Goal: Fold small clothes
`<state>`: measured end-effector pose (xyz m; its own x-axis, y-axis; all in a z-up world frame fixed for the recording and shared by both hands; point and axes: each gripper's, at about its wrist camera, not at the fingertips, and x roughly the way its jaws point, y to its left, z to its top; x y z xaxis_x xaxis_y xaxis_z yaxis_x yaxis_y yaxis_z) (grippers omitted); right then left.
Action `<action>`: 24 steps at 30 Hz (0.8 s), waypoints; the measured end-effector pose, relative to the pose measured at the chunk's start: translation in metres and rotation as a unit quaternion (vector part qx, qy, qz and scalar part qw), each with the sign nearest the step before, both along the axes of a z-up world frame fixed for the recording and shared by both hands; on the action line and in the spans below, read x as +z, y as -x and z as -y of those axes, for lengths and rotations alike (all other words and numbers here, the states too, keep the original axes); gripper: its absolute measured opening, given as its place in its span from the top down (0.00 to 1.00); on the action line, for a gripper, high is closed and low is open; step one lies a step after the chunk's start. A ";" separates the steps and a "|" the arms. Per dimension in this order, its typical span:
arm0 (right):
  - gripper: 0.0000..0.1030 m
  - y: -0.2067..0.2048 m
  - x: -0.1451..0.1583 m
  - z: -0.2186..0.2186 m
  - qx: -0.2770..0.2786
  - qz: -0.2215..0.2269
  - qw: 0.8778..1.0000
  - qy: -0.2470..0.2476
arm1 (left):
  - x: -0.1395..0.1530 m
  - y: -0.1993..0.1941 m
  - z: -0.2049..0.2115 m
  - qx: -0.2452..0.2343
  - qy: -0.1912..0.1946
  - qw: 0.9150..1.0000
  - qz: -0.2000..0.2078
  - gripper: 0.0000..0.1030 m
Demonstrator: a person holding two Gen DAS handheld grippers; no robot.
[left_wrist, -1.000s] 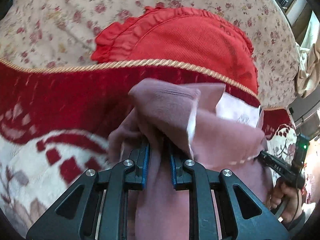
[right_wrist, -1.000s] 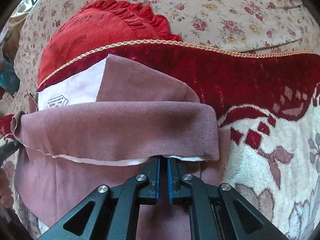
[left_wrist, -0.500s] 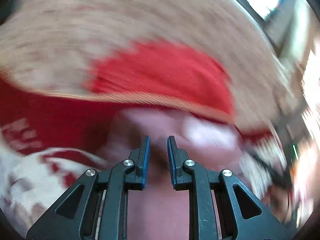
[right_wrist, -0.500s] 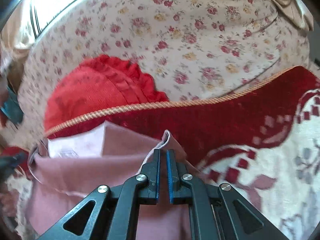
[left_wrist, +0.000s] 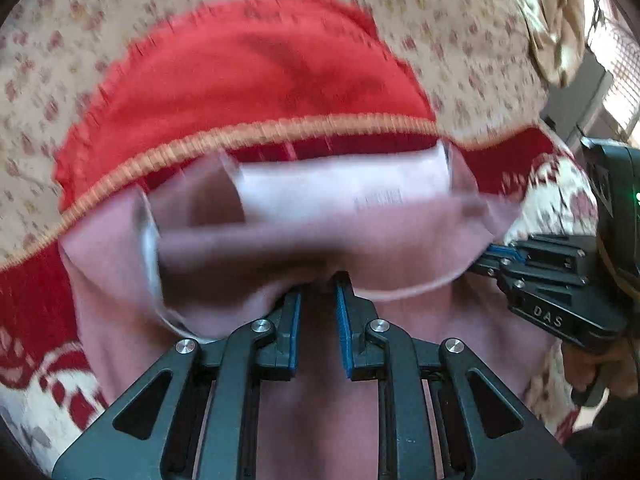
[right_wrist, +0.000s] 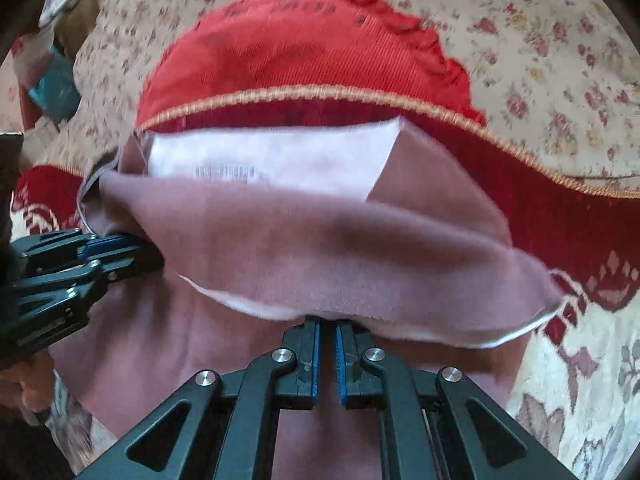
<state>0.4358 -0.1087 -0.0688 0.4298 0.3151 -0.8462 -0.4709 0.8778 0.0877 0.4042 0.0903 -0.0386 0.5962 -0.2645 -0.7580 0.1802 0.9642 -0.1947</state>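
Note:
A mauve-pink small garment (left_wrist: 320, 236) with a white lining and a printed label (left_wrist: 376, 198) lies on a red and cream patterned blanket (left_wrist: 32, 292). My left gripper (left_wrist: 318, 284) is shut on the near folded edge of the garment. My right gripper (right_wrist: 327, 322) is shut on the same folded edge (right_wrist: 360, 264) further right. Each gripper shows in the other's view, the right one in the left wrist view (left_wrist: 500, 256) and the left one in the right wrist view (right_wrist: 116, 248). The fingertips are hidden under the cloth.
A red frilled cushion (left_wrist: 248, 72) sits behind the garment, against a floral cover (right_wrist: 540, 40). A gold cord trim (right_wrist: 320, 94) edges the blanket. A window and a beige curtain (left_wrist: 560, 32) are at the far right.
Both grippers have swung quickly with the garment. The fold now hangs wide and flat across both views, and the white label faces up between them.

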 end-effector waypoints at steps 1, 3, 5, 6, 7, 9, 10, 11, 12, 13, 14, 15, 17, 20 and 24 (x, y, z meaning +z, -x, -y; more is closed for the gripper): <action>0.95 -0.002 0.005 0.000 -0.005 0.009 1.000 -0.003 | 0.003 -0.002 -0.002 0.009 0.004 1.000 0.010 0.85; 0.95 -0.010 0.016 0.004 -0.029 0.037 0.999 -0.024 | 0.015 -0.008 -0.017 0.038 0.039 0.998 0.044 0.85; 0.95 -0.018 0.029 0.012 -0.066 0.054 0.994 -0.068 | 0.020 -0.012 -0.033 0.064 0.049 0.994 0.067 0.85; 0.95 -0.022 0.036 0.015 -0.075 0.071 0.990 -0.096 | 0.022 -0.013 -0.040 0.079 0.049 0.993 0.072 0.85; 0.95 -0.023 0.041 0.018 -0.082 0.086 0.987 -0.112 | 0.023 -0.010 -0.048 0.089 0.050 0.992 0.074 0.85; 0.95 -0.022 0.045 0.022 -0.089 0.100 0.983 -0.129 | 0.026 -0.008 -0.059 0.098 0.054 0.991 0.079 0.85; 0.95 -0.023 0.048 0.019 -0.087 0.105 0.982 -0.134 | 0.028 -0.006 -0.063 0.105 0.059 0.989 0.082 0.85; 0.95 -0.020 0.049 0.020 -0.086 0.113 0.981 -0.132 | 0.031 0.000 -0.070 0.109 0.071 0.988 0.086 0.85; 0.95 -0.018 0.050 0.023 -0.083 0.119 0.980 -0.133 | 0.034 0.004 -0.074 0.111 0.088 0.986 0.092 0.85; 0.95 -0.016 0.052 0.025 -0.082 0.127 0.979 -0.136 | 0.036 0.007 -0.075 0.110 0.094 0.985 0.094 0.85; 0.95 -0.015 0.054 0.026 -0.081 0.138 0.977 -0.139 | 0.038 0.011 -0.078 0.106 0.098 0.985 0.097 0.85; 0.95 -0.019 0.055 0.029 -0.083 0.144 0.976 -0.138 | 0.039 0.014 -0.079 0.100 0.102 0.985 0.097 0.85; 0.95 -0.030 0.054 0.027 -0.086 0.136 0.978 -0.133 | 0.035 0.012 -0.071 0.076 0.109 0.988 0.084 0.85; 0.95 -0.054 0.048 0.026 -0.096 0.117 0.980 -0.131 | 0.027 0.010 -0.056 0.036 0.116 0.990 0.066 0.85; 0.95 -0.071 0.056 0.041 -0.125 0.125 0.974 -0.141 | 0.017 -0.002 -0.044 0.036 0.071 0.995 0.061 0.85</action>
<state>0.5064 -0.1495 -0.0132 0.7045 0.3786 -0.6003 -0.2834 0.9256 0.2511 0.4064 0.1345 -0.0220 0.7033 -0.3166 -0.6365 0.1415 0.9398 -0.3111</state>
